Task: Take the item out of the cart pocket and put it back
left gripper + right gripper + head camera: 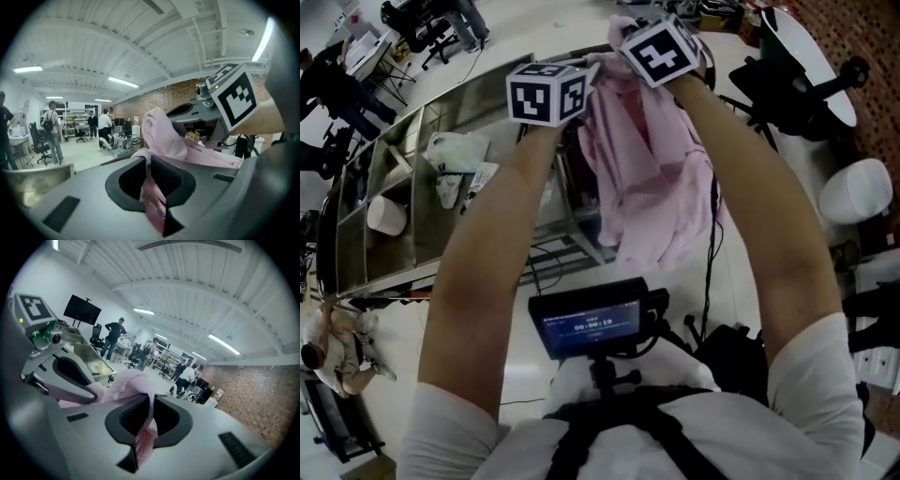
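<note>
The pink garment (649, 173) is pale, soft and crumpled. It hangs in long loose folds from both grippers, held up in the air in front of the steel cart (441, 117) and draping past the cart's near edge. The left gripper (148, 173) has its jaws pressed nearly together, pinching a thin fold of the pink fabric that bunches above them. The right gripper (152, 414) is likewise clamped tight on another fold. The two grippers sit close beside each other, with the fabric stretched between them.
</note>
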Demonstrator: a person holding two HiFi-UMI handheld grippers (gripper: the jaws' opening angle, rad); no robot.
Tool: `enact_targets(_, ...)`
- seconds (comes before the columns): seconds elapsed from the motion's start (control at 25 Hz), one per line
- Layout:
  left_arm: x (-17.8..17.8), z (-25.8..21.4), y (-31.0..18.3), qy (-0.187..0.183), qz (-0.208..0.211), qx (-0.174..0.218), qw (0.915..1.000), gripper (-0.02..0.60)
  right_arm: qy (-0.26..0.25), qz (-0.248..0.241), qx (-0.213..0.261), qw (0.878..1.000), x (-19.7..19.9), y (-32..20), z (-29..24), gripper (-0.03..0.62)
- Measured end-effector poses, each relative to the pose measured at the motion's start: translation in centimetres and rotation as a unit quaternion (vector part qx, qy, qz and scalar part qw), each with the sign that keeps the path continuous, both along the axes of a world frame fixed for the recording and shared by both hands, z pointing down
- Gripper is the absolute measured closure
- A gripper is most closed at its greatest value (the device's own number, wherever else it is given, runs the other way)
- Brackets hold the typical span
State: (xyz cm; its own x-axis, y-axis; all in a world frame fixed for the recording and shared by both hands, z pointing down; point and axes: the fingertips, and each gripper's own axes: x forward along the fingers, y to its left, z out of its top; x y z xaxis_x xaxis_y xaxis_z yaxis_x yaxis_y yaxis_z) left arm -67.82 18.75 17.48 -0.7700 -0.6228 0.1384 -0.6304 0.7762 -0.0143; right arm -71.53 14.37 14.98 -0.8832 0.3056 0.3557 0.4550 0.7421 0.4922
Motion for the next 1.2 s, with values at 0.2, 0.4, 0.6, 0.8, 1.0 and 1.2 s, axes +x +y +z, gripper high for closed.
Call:
enact_targets(0.2, -0.6, 2.3, -0.2, 0.050, -0.003, 0.005, 0.9987, 0.415, 0.049, 0.005, 0.003, 0.999, -1.8, -0.5, 4.5, 0.572)
enact_targets(0.4, -0.4, 2.3, -0.5, 0.058, 0.013, 0.006, 0.9982, 0.337, 0.083, 0.007, 0.013, 0.996, -3.1, -0.5, 7.8, 0.572)
enact_targets(0.6, -0.4, 2.5, 0.4, 0.062, 0.017, -0.012, 0.9978, 0.307, 0.109, 0.045, 0.049, 0.992, -4.2, -2.2, 10.7, 0.571)
enact_targets(0.8, -0.8, 1.3, 1.9, 0.053, 0.002, -0.003, 0.9986, 0.281, 0.133, 0.064, 0.069, 0.987, -4.0, -3.3, 12.4, 0.571)
enact_targets(1.0, 0.4, -1.0, 2.3, 0.028, 0.011, 0.046, 0.9985, 0.307, 0.144, 0.047, 0.067, 0.986, -4.2, -1.3, 13.7, 0.569)
enact_targets(1.2, 2.3, -1.8, 0.7, 0.020, 0.046, 0.071, 0.9962, 0.342, 0.156, 0.046, 0.071, 0.984, -4.0, -2.0, 14.7, 0.565)
